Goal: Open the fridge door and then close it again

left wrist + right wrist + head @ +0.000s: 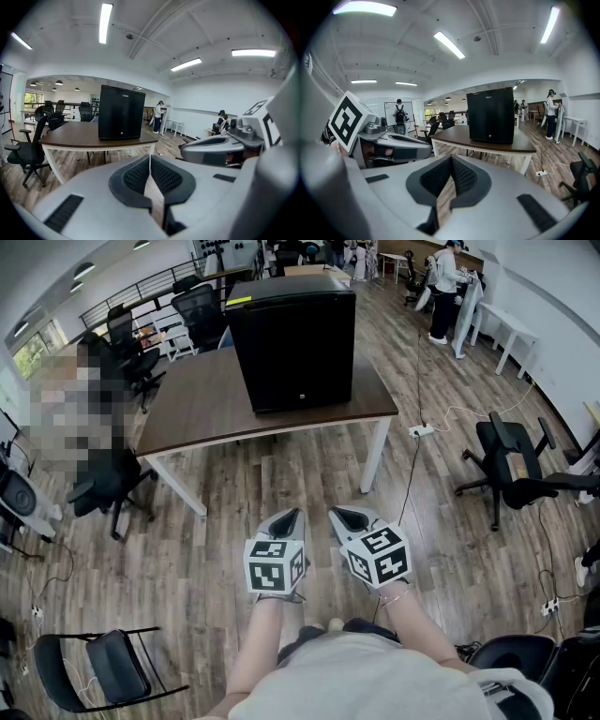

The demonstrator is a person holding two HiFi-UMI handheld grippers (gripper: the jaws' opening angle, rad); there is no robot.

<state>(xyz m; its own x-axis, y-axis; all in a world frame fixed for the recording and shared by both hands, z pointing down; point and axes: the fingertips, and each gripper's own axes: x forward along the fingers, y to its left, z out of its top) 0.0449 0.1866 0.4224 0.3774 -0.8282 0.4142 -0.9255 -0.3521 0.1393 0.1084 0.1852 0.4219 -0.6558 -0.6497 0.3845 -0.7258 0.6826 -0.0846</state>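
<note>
Both tools sit low centre in the head view, side by side and apart. The left gripper (150, 157) has its two jaws pressed together at the tips with nothing between them, and it's the same for the right gripper (451, 159): closed up and empty. Each has a smooth grey plastic shell with two dark, dimpled rubber pads (137, 176) that meet in a pointed V. Behind them ride two marker cubes, one per gripper, white with black square patterns: the left cube (275, 566) and the right cube (380, 556).

Moving outward, we have grey-brown wood-plank flooring (281, 474) and one table (187, 413) in the upper middle, with a dark brown flat top and white straight legs. On it stands the one fridge (292, 329), a boxy, matte black cube, well apart from both grippers, with its door shut.

There's a white power strip (421, 430) on the floor right of the table, one black swivel chair (506, 470) at right centre and another (108, 484) at the left.
</note>
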